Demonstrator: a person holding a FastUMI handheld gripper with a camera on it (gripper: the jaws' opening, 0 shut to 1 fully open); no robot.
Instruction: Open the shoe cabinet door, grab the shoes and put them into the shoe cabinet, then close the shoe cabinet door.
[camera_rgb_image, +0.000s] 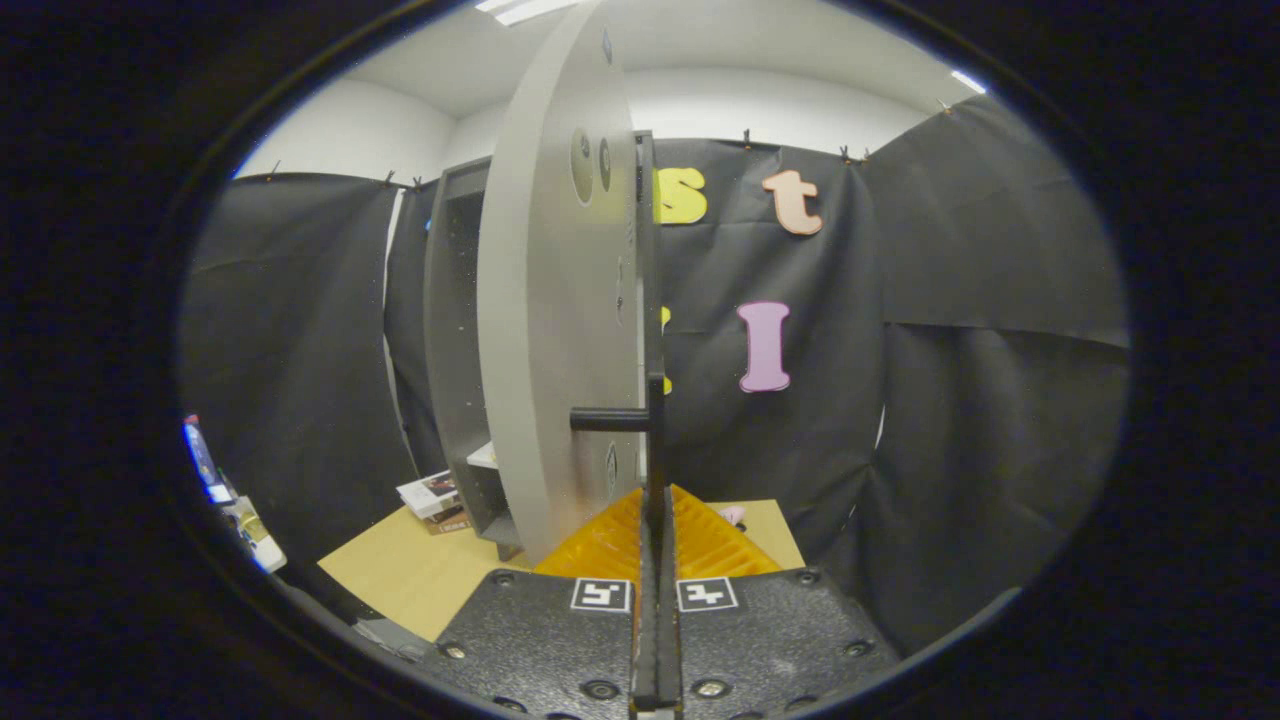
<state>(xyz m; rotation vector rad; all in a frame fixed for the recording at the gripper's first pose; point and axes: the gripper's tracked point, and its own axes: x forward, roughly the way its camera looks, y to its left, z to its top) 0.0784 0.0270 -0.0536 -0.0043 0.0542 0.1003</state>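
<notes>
The grey shoe cabinet (455, 330) stands on a wooden table (420, 570) against the black cloth. Its grey door (550, 330) is swung out toward me and I see it nearly edge-on. A black bar handle (655, 440) runs down the door's free edge, joined to it by a short black peg (605, 420). My gripper (655, 505) is shut on this handle, with both fingers pressed against the bar from either side. A small pink thing (733, 515) lies on the table just beyond the right finger, mostly hidden.
Inside the cabinet a pale shelf (484, 456) shows behind the door. Leaflets or thin books (432, 495) lie on the table to the left of the cabinet's foot. Some small packages (235, 505) sit far off to the left.
</notes>
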